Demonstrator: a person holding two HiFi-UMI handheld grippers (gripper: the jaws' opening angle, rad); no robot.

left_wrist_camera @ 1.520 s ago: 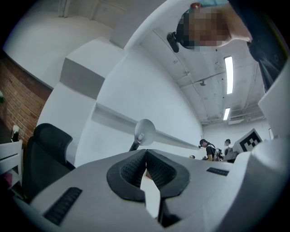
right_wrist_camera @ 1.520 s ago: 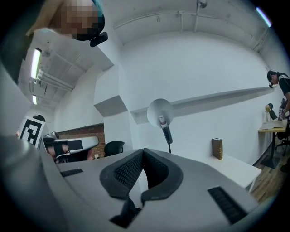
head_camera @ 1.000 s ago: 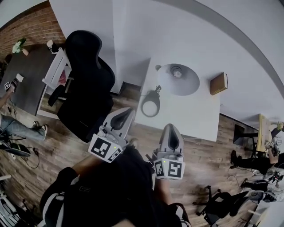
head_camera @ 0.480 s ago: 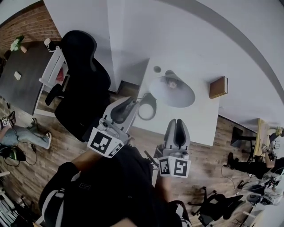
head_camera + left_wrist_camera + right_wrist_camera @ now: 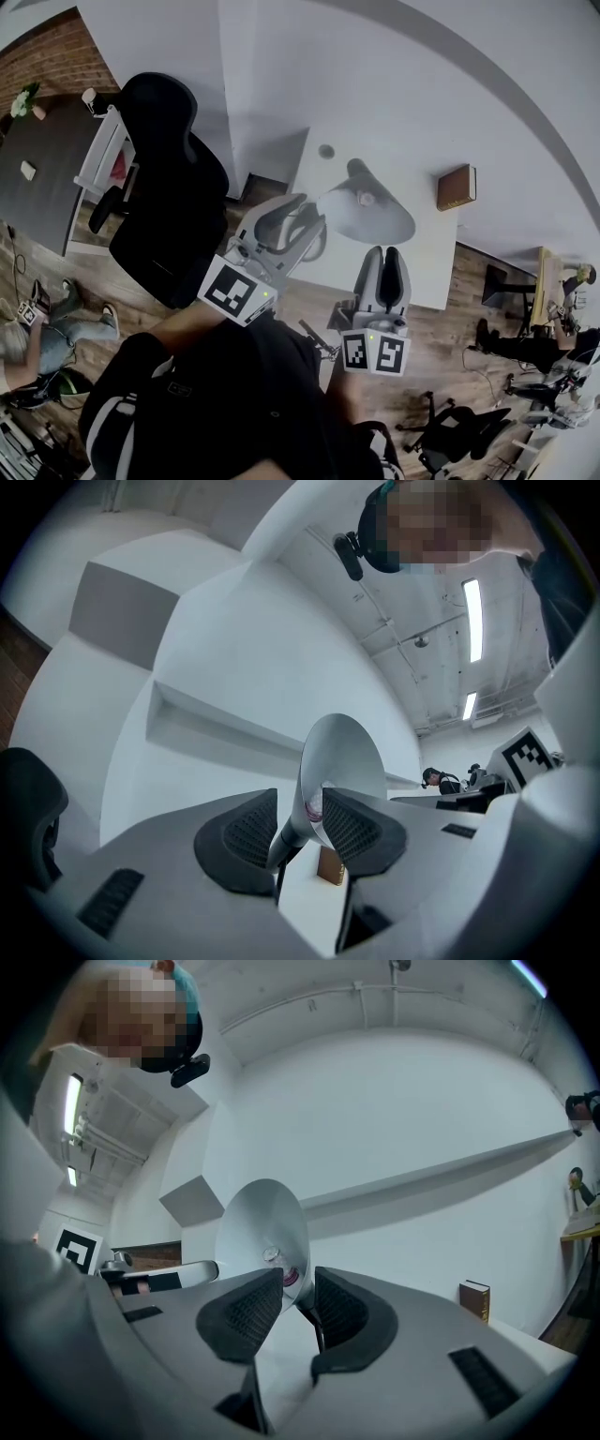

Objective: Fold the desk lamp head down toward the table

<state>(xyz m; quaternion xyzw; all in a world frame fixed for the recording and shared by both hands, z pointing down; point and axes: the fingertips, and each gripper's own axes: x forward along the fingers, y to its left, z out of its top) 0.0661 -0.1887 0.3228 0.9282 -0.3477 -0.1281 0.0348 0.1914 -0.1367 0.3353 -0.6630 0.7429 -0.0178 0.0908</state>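
Note:
The desk lamp stands on the white table (image 5: 427,248). Its wide grey cone shade (image 5: 367,208) faces up, with the bulb showing inside. My left gripper (image 5: 302,217) is at the table's near left edge, short of the lamp. Its jaws are opening, and past the gap I see the lamp's neck (image 5: 289,834) and shade (image 5: 342,757), untouched. My right gripper (image 5: 384,255) hovers by the near edge, just below the shade. Its jaws are opening too, and the shade (image 5: 262,1232) shows beyond them. Neither gripper holds anything.
A brown book (image 5: 456,187) stands at the table's right side and also shows in the right gripper view as the book (image 5: 473,1299). A black office chair (image 5: 173,216) stands left of the table. The white wall runs behind the table. People sit at desks farther off.
Both grippers have moved up and forward toward the lamp. Their jaws were shut a second ago and now stand apart.

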